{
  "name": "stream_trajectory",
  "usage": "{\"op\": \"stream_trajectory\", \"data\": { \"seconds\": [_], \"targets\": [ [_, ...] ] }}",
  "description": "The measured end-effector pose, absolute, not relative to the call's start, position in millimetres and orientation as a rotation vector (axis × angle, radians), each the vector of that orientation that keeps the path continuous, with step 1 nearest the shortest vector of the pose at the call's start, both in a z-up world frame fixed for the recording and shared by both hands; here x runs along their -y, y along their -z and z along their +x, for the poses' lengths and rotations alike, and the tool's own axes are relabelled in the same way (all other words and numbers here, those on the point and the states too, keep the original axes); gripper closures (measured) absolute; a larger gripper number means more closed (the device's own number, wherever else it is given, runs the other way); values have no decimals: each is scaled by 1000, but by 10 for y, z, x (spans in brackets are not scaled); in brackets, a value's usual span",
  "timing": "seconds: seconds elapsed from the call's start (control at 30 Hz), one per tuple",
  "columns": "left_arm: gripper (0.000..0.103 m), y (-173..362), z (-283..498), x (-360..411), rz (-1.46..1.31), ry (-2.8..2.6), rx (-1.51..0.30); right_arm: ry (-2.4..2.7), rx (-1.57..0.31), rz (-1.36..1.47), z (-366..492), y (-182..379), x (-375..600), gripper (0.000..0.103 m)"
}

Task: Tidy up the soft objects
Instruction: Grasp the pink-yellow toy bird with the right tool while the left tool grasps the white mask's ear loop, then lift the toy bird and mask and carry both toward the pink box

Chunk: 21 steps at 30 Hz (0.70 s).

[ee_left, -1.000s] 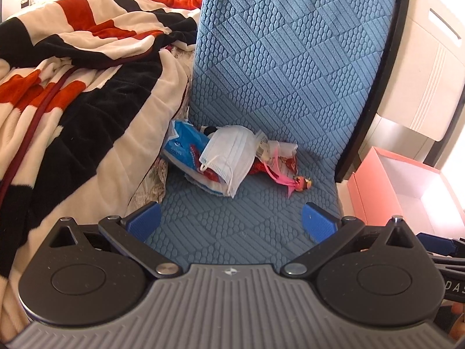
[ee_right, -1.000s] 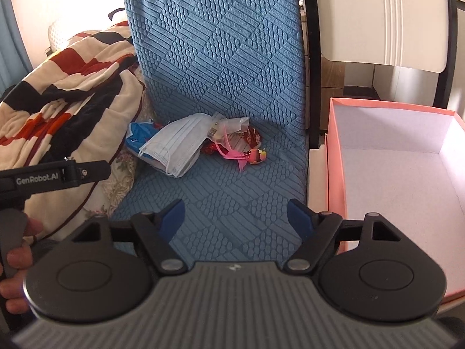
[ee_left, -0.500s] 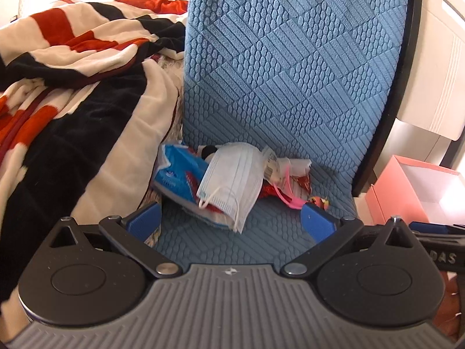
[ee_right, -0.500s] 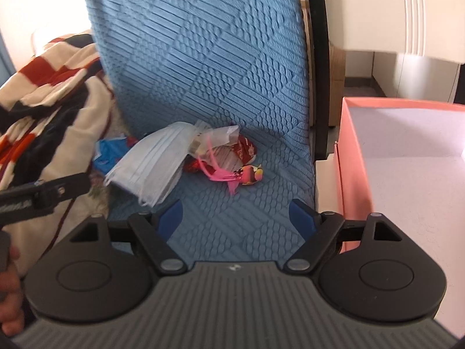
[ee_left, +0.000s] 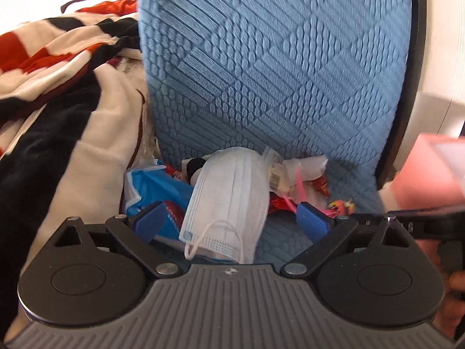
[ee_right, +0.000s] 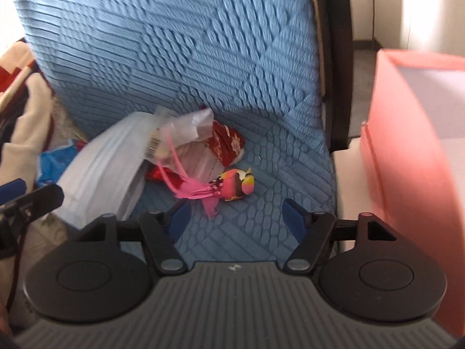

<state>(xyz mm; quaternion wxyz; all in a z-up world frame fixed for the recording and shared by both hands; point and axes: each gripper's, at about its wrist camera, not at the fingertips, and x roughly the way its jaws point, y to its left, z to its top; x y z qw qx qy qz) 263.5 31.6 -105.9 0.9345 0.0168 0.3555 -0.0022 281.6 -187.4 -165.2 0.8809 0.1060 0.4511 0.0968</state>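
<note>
hovering over the pile on the blue chair seat (ee_left: 279,241), both grippers pointing down at it. left gripper (ee_left: 229,222) is sitting with fingers spread wide, nothing pinched; the white face mask (ee_left: 229,200) is lying right between and ahead of its blue pads, long axis running away from the camera, ear loop hanging nearest. left hand looks nearer to the mask. right gripper (ee_right: 238,216) is closing its jaws but nothing is between them yet; the pink tasselled toy (ee_right: 232,184) is lying just ahead of its fingers, slightly left of centre, tassels trailing toward the left pad. red wrapper (ee_right: 226,144) and clear bag (ee_right: 189,128) are sitting behind it. pink box (ee_right: 407,145) is standing open, beside the chair on the right, probably the drop spot.
</note>
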Motion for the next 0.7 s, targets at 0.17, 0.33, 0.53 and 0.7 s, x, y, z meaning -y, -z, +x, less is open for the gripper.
{"op": "stream_trajectory", "data": {
  "seconds": [0.17,0.33,0.53,0.7],
  "targets": [
    [9,1228,2807,-221,163,-2,-740,-238,-935,202,2987,1762,1776,35],
    [22,1442,2942,-158,255,-23,-771,-254,-938,168,3112,1861,1659,38],
    [72,1640,3011,-143,283,-30,-809,-266,-943,136,3153,1916,1574,62],
    [94,1557,2962,-218,181,-8,-814,-294,-936,140,3072,1822,1603,64]
  ]
}}
